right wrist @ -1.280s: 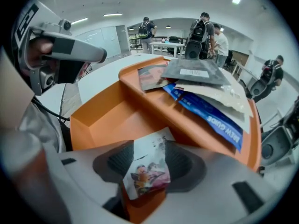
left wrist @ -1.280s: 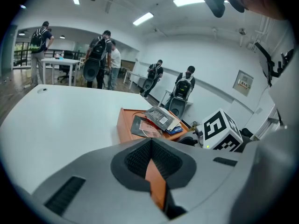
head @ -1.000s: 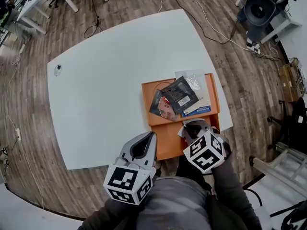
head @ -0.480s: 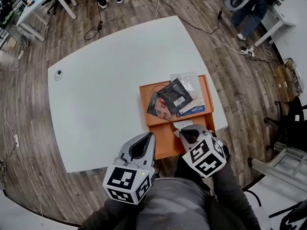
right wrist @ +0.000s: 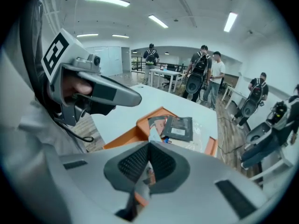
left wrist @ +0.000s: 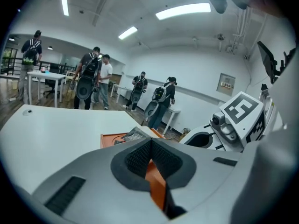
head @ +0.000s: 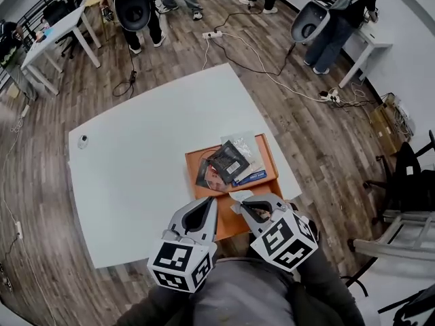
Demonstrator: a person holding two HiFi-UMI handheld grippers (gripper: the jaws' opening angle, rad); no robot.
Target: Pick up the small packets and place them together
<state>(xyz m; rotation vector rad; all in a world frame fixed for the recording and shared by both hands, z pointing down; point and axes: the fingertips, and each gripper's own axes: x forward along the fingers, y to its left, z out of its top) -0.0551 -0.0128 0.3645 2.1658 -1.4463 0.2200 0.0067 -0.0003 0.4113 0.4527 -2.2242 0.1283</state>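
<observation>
An orange tray [head: 238, 217] sits on the white table [head: 136, 161] near its front right edge. At the tray's far end lies a pile of packets: a black one [head: 228, 160] on top, a clear bag [head: 242, 143] and a blue-and-white one [head: 251, 177]. My right gripper [head: 246, 201] hangs above the tray's near half, shut on a small pale packet [head: 238, 198]. That packet [right wrist: 153, 135] sticks up from the closed jaws in the right gripper view, with the pile [right wrist: 180, 127] beyond. My left gripper [head: 212, 201] hovers beside it at the tray's left edge, shut with nothing held [left wrist: 150, 143].
A small grey object [head: 82, 141] lies at the table's far left. Several people [head: 132, 5] stand beyond the table's far side, with cables [head: 258, 53] on the wooden floor and desks [head: 58, 36] around. The table's front edge runs just under my grippers.
The right gripper has risen off the tray with the small pale packet. The left gripper has lifted a little. The head view has tilted up and shows more of the room.
</observation>
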